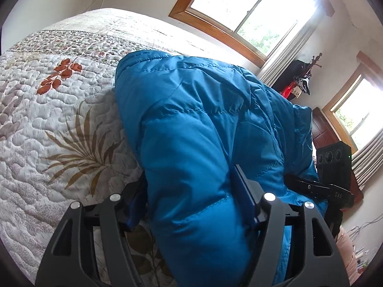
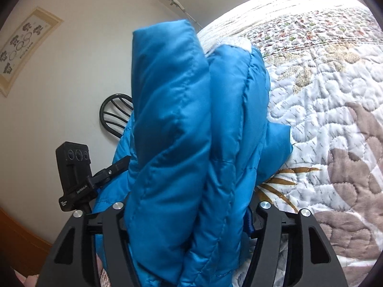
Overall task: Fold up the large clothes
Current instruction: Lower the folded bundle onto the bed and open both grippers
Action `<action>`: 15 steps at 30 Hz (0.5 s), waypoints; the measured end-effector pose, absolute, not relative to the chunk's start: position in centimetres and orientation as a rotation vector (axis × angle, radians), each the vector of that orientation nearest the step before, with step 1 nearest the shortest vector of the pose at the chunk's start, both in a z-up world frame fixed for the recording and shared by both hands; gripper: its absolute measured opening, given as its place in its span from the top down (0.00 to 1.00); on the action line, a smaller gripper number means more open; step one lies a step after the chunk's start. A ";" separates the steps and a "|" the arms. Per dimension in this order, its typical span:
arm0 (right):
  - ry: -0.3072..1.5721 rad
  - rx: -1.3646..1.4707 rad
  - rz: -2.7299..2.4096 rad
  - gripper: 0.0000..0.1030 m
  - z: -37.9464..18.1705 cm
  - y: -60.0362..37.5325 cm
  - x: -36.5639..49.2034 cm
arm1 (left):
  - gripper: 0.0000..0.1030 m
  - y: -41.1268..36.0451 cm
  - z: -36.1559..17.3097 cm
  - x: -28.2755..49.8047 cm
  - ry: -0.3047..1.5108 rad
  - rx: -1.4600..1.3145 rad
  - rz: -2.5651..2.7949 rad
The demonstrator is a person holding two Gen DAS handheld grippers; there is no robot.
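Observation:
A puffy blue quilted jacket (image 1: 203,131) lies bunched on a quilted bedspread (image 1: 47,119). My left gripper (image 1: 191,205) is shut on a thick fold of the jacket, which bulges up between its fingers and hides the tips. In the right wrist view the jacket (image 2: 186,124) stands up in two thick folds, with a strip of white fleece lining at the top. My right gripper (image 2: 189,215) is shut on these folds, held above the bedspread (image 2: 335,119). Each view shows the other gripper: the right one (image 1: 332,165), the left one (image 2: 74,174).
The bed's floral quilt stretches left in the left wrist view and right in the right wrist view. Two wooden-framed windows (image 1: 239,7) with curtains and a coat rack (image 1: 304,76) stand behind. A dark chair back (image 2: 115,112) and a framed picture (image 2: 24,47) are by the white wall.

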State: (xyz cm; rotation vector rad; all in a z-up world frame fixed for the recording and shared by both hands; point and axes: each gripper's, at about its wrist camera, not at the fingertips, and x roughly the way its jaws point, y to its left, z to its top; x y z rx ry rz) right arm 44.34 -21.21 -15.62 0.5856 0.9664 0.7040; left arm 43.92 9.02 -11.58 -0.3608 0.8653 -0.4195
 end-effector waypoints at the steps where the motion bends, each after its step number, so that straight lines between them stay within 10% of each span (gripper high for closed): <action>1: 0.969 0.576 0.690 0.36 -15.4 -21.2 44.3 | 0.34 8.9 -11.3 43.7 0.874 -0.361 -0.407; 15: 0.894 0.365 0.446 0.13 -8.1 -23.1 34.1 | 0.13 8.5 -4.4 34.5 0.802 -0.185 -0.184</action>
